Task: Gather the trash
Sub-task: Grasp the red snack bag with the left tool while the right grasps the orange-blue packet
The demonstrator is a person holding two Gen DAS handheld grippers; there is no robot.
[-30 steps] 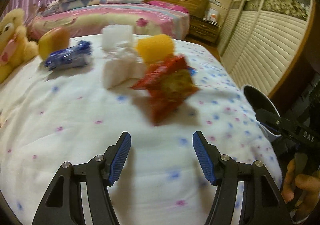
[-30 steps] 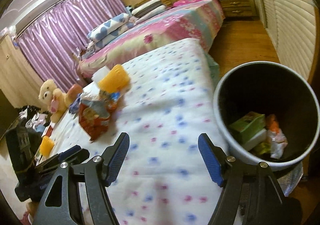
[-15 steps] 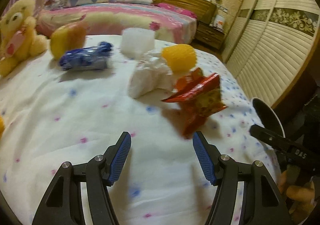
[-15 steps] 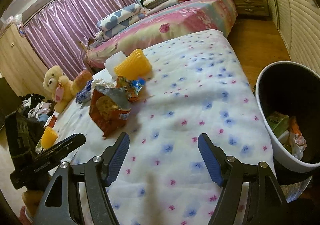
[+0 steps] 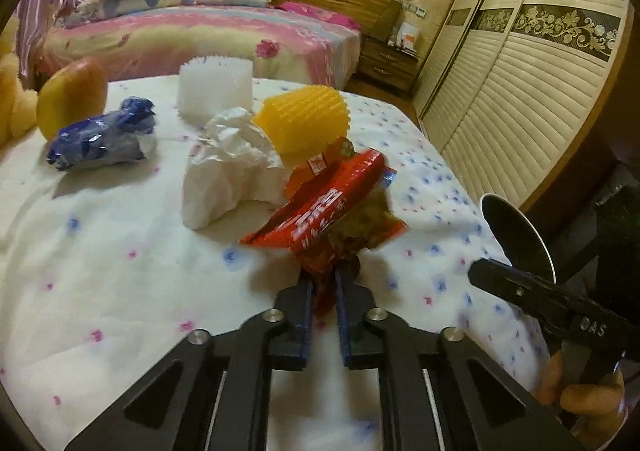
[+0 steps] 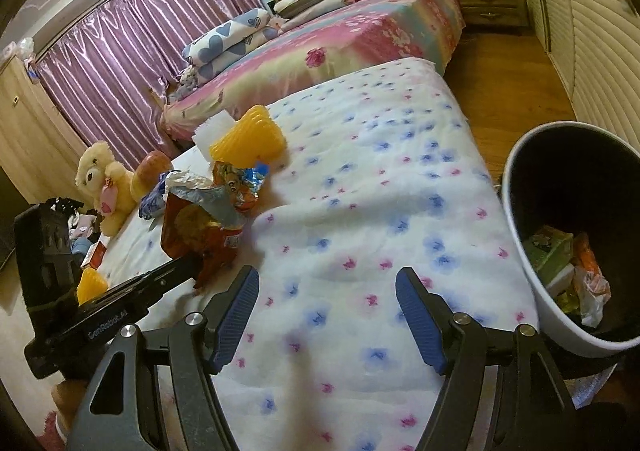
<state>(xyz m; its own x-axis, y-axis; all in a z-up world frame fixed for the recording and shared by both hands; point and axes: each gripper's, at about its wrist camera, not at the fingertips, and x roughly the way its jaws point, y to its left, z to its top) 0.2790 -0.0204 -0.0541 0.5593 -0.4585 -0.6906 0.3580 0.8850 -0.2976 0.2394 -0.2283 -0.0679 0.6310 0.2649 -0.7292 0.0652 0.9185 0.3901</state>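
My left gripper (image 5: pixel 325 283) is shut on the lower corner of a red snack bag (image 5: pixel 332 219) on the flowered bed cover (image 5: pixel 120 271). The bag also shows in the right wrist view (image 6: pixel 196 231), pinched by the left gripper (image 6: pixel 196 265). Behind it lie a crumpled white tissue (image 5: pixel 228 167), an orange wrapper (image 5: pixel 320 163) and a blue wrapper (image 5: pixel 100 135). My right gripper (image 6: pixel 326 315) is open and empty above the bed, left of the trash bin (image 6: pixel 576 235), which holds several pieces of trash.
A yellow ribbed cup (image 5: pixel 308 123), a white ribbed cup (image 5: pixel 216 87), a mango-like fruit (image 5: pixel 72 99) and a teddy bear (image 6: pixel 104 183) sit on the bed. The bin rim (image 5: pixel 516 235) stands past the bed's right edge. Wardrobe doors (image 5: pixel 520 111) are at right.
My left gripper moved forward to the red snack bag and shut on its lower corner. My right gripper stayed open and shifted slightly, the bin coming further into its view.
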